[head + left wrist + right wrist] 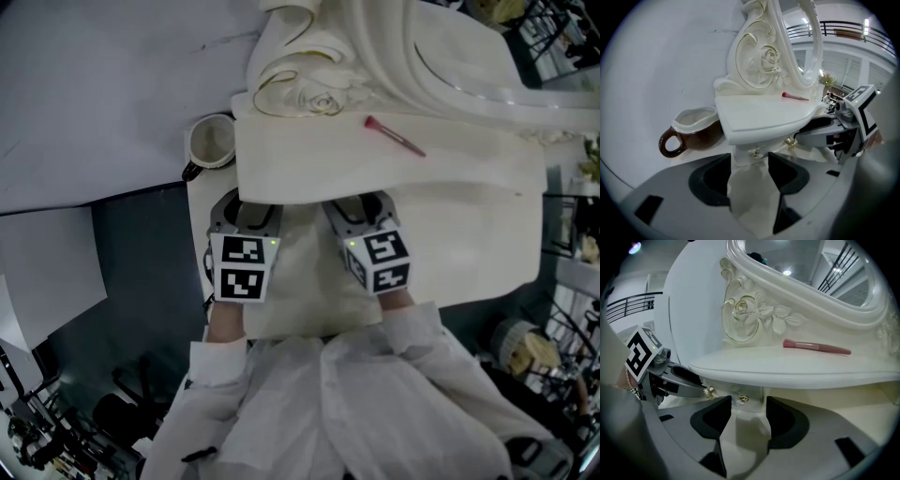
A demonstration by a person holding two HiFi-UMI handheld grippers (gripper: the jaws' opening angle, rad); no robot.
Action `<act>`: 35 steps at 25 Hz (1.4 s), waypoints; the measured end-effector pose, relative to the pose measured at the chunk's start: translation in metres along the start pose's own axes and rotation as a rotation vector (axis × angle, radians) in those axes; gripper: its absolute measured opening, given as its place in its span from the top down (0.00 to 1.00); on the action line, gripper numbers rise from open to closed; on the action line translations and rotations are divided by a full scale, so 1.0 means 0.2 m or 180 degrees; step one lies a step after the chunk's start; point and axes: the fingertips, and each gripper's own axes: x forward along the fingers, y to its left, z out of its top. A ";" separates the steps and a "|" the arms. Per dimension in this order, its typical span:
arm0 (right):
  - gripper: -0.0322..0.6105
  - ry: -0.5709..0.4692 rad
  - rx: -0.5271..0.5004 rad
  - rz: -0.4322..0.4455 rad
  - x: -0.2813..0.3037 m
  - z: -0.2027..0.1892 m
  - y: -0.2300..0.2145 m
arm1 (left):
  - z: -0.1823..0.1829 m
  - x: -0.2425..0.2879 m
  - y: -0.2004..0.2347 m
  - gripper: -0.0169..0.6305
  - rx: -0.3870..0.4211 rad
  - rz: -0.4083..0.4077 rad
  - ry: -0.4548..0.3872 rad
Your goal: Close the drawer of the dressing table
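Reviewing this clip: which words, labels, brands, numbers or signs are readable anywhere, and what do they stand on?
No readable text in any view.
Marker cubes: black-and-white square patterns only, no letters or digits.
Mug, pink brush, dressing table: no print visible.
Clutter at the head view's edges: too small and dark to read.

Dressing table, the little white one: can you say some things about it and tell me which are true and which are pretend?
1. A pink make-up brush lies on top of the white dressing table. True.
2. The brown mug with a white inside stands on that top. False: it stands beside the table.
3. The left gripper has its jaws shut. False: they stand apart, near a small gold knob.
4. The right gripper has its jaws apart. True.
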 end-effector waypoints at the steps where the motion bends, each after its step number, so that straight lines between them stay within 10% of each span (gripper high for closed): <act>1: 0.63 -0.0003 0.0004 0.0003 0.00 0.00 0.00 | 0.00 0.00 0.00 0.62 -0.0004 -0.0003 0.0002; 35: 0.62 -0.0254 0.0168 0.0129 -0.26 0.05 0.12 | 0.03 -0.30 -0.09 0.62 -0.0371 0.0010 -0.0411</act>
